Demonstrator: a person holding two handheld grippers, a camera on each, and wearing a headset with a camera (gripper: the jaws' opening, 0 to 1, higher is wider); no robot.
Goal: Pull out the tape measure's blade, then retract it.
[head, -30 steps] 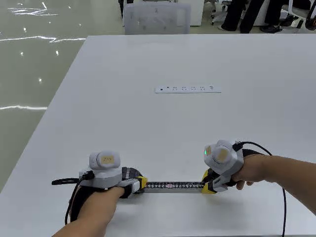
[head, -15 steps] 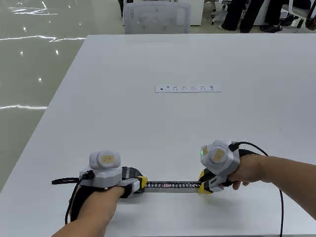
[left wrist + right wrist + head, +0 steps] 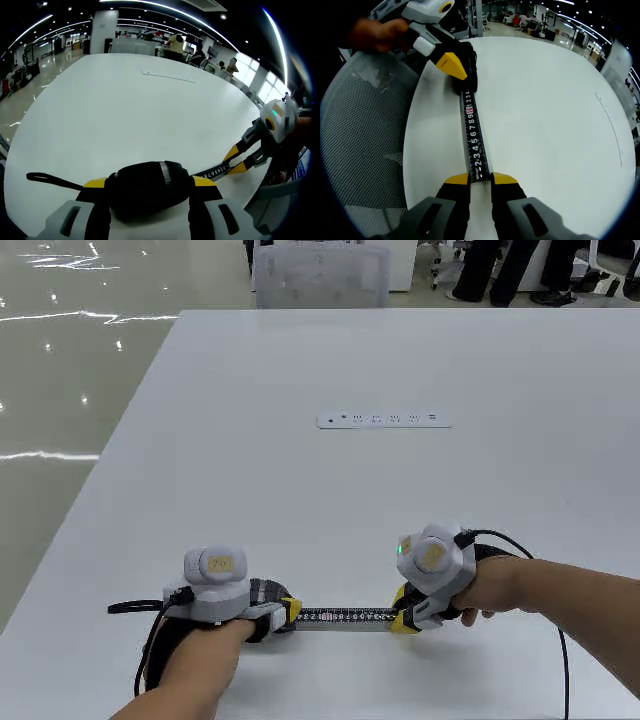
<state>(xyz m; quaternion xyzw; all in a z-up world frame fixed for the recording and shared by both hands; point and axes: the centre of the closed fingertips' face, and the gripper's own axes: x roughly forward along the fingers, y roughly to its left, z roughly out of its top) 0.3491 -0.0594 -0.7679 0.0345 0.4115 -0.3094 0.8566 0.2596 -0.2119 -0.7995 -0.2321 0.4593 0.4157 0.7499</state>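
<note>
Two failures are being judged possible from here. The blade (image 3: 472,135) is being held only at its very tip, so it may be slipping out of the right gripper (image 3: 480,177) and being whipped back by the spring, with the hook being slammed into the housing. Equally, if the blade is being fed back off-line or too fast, it may be getting kinked, or the tape measure (image 3: 150,187) may be getting twisted within its grasp.

On the right gripper, the fingers (image 3: 457,179) are being kept almost together, with the blade's end being pinched between the yellow pads. The left gripper (image 3: 149,182) is being kept spread to the body's width and clamped on both sides of the black tape measure, which is resting on the white table (image 3: 300,470) near the person's edge.
</note>
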